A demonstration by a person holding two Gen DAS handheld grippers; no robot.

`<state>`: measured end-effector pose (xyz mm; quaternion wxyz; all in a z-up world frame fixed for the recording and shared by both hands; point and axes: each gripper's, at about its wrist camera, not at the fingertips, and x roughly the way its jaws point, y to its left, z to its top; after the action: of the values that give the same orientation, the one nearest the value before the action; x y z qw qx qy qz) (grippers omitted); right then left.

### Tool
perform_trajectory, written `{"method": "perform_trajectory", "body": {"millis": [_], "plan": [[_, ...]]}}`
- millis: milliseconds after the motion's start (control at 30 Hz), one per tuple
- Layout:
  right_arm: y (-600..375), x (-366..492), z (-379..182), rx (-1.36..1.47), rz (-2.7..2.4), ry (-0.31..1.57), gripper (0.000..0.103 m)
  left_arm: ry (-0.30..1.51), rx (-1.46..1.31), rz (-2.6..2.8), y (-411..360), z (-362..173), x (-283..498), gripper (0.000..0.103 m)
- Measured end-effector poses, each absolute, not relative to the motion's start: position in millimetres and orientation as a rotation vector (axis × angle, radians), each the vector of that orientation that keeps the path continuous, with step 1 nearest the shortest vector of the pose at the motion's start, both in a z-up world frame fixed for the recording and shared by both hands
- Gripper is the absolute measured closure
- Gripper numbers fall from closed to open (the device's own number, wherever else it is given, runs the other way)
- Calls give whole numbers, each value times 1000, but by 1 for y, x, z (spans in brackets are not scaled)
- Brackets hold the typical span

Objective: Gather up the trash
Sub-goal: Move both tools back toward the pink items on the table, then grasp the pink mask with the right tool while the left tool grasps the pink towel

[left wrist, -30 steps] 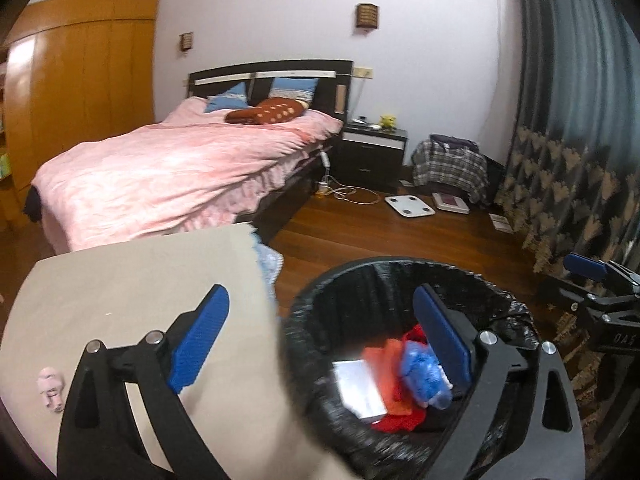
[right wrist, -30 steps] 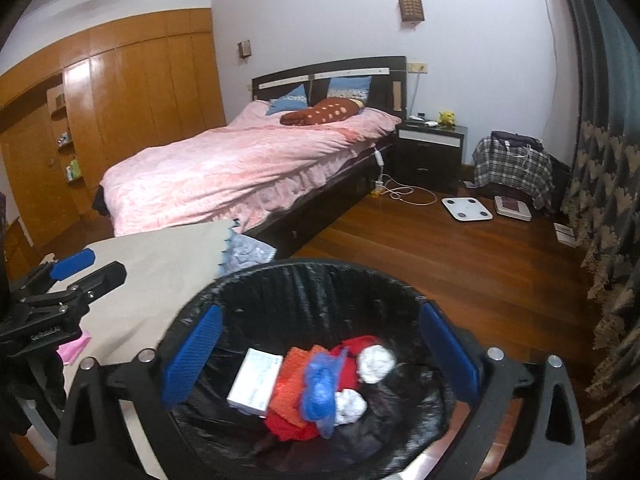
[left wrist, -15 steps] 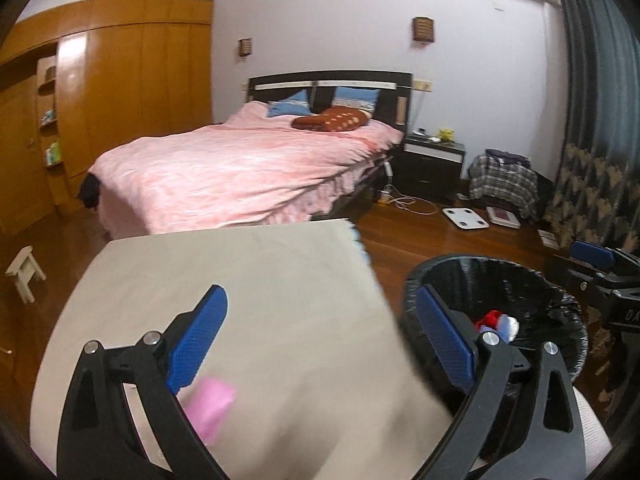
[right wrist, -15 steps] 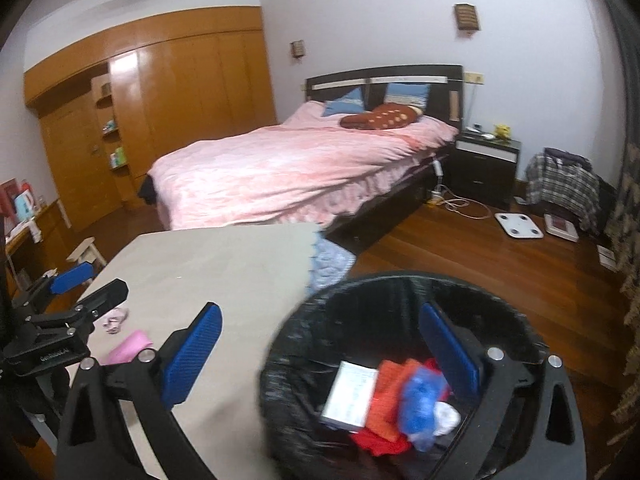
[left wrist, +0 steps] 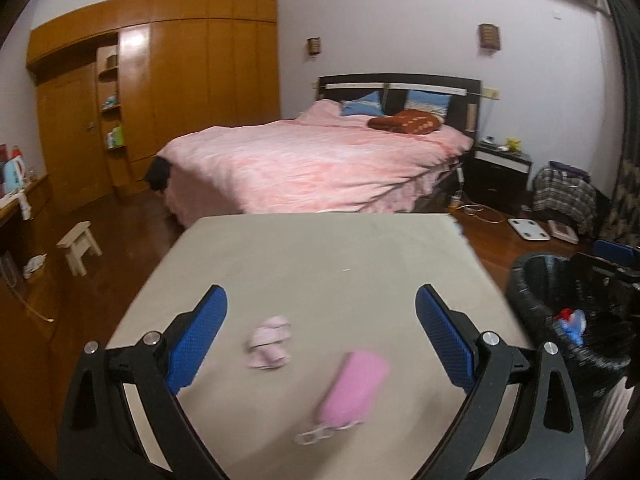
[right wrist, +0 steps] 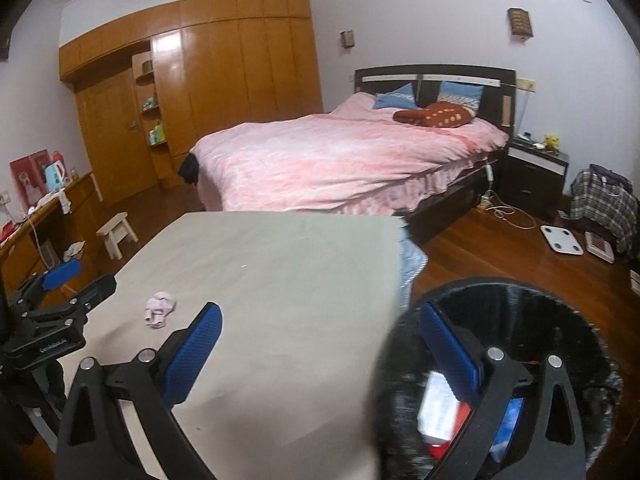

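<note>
A crumpled pale pink wad (left wrist: 269,342) (right wrist: 160,309) and a blurred pink packet (left wrist: 354,394) lie on the beige table (left wrist: 320,264) (right wrist: 280,280). My left gripper (left wrist: 320,344) hovers open above them, both pieces lying between its blue pads. A black-lined trash bin (left wrist: 560,320) (right wrist: 560,344) stands by the table's right edge, holding red, blue and white scraps. My right gripper (right wrist: 320,356) is open and empty, straddling the table's right edge and the bin rim. The left gripper's body (right wrist: 52,316) shows at the left in the right wrist view.
A pink bed (left wrist: 320,160) stands beyond the table, a wooden wardrobe (left wrist: 160,92) on the left wall. A small white stool (left wrist: 78,246) stands on the wood floor at left. A nightstand (right wrist: 536,176), a scale (right wrist: 560,240) and a plaid bag (right wrist: 604,204) sit at right.
Both grippers have swung left, away from over the bin and onto the table. The pink wad and pink packet have come between the left gripper's fingers. Both stay open.
</note>
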<state>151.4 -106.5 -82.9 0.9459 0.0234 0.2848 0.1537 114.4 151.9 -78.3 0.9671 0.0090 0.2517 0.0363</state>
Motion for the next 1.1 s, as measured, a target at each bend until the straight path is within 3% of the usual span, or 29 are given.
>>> {"method": "perform_trajectory", "body": {"millis": [833, 1100], "plan": [[28, 188, -170, -67, 460, 767, 6, 639, -9, 205, 247, -146, 118, 10], [50, 191, -184, -99, 493, 823, 15, 655, -45, 208, 257, -153, 121, 10]]}}
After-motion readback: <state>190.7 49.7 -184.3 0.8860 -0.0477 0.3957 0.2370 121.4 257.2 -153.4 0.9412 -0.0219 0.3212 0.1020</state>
